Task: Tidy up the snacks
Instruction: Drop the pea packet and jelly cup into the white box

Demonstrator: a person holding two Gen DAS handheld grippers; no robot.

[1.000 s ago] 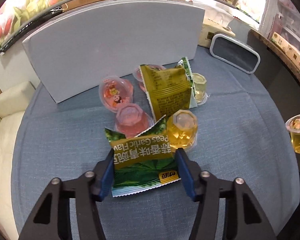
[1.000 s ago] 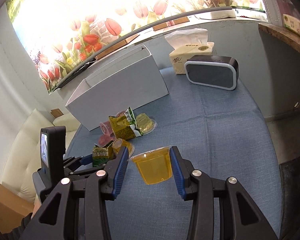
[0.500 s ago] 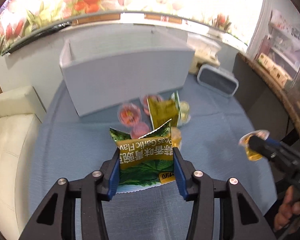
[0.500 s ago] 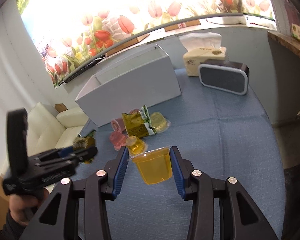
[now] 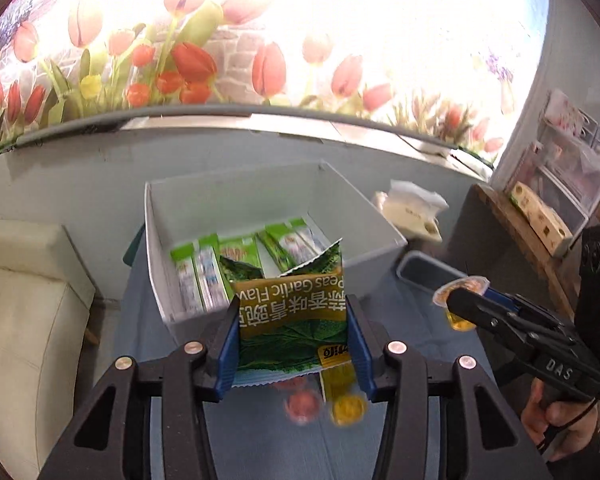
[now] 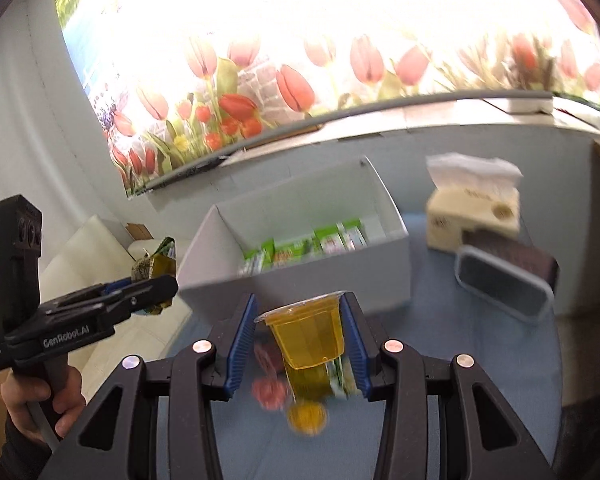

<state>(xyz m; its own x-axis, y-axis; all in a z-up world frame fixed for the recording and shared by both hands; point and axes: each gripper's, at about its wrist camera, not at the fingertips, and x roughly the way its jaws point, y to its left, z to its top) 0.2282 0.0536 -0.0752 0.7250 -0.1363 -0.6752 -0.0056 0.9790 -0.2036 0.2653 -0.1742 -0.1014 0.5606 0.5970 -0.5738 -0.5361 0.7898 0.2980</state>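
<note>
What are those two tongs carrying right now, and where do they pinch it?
The left tongs pinch a green pea snack packet by its two side edges. The right tongs squeeze a yellow jelly cup across its sides, below the lid.

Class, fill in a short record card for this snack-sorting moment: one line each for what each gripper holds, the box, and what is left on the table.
left gripper: shut on green pea snack packet
right gripper: shut on yellow jelly cup
white box: open, green packets inside
blue table: pink jelly cup, another yellow jelly cup, blurred
beside box: tissue box, speaker
</note>
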